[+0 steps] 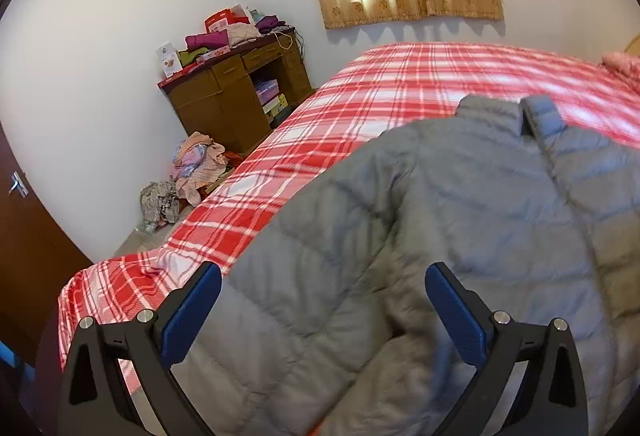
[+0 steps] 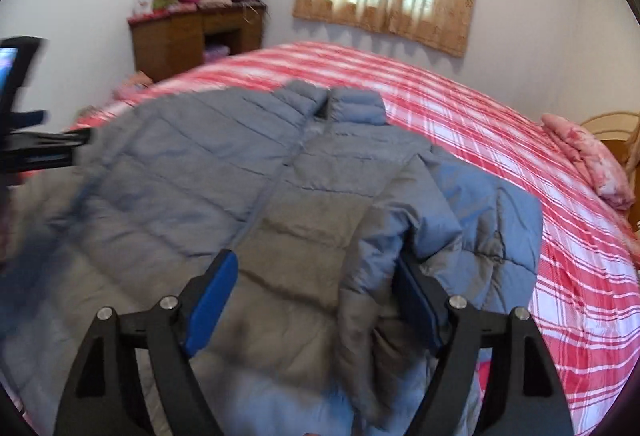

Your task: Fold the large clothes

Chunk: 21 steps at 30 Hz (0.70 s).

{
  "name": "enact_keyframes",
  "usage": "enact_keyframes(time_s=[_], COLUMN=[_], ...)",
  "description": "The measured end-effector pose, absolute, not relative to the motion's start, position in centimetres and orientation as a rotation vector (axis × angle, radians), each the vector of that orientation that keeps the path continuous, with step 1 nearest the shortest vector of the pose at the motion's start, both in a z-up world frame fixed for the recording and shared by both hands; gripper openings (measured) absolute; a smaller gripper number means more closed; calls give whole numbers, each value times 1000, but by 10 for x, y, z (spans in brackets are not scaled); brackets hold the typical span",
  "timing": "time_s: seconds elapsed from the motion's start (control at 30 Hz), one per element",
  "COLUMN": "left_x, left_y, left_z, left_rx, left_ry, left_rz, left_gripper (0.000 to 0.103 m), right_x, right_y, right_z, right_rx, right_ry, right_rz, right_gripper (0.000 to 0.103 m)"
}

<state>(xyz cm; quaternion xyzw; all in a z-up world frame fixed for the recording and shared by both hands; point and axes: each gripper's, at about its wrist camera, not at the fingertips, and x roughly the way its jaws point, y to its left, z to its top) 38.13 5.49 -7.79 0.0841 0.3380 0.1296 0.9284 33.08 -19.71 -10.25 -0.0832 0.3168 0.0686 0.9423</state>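
A grey quilted puffer jacket (image 1: 460, 204) lies front up on the red plaid bed (image 1: 360, 92), its collar (image 2: 332, 104) toward the window. My left gripper (image 1: 324, 276) hangs open over the jacket's left sleeve and shoulder, nothing pinched between its blue pads. In the right wrist view the jacket (image 2: 200, 172) has its right sleeve (image 2: 360, 336) folded across the front. My right gripper (image 2: 316, 264) stands open just above it, with the sleeve lying between the spread fingers. The left gripper (image 2: 40, 140) shows blurred at that view's left edge.
A brown desk (image 1: 232, 96) piled with clothes stands by the far wall, with a heap of laundry (image 1: 192, 168) on the floor beside the bed. A door (image 1: 24, 236) is at the left. A pink folded quilt (image 2: 588, 156) and a wicker chair (image 2: 616, 132) sit at the right.
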Motion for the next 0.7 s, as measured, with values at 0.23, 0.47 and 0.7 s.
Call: enact_keyframes(time_s=[0.23,0.47,0.7], left_x=[379,384,405], left_y=[-17,-119,-190], left_z=[-63,-73,-106], left_rx=[154,187,140], left_ry=[676,729,845], left_rz=[129,-78,-275], left_gripper=[102,102,91], right_x=[298,314,297], right_y=[-244,-292,-312], right_z=[-88,-128,-155], right_rx=[-53,-3,1], right_ry=[556,658,699], right_rz=[94,-88,-136], right_gripper=[82,84,90])
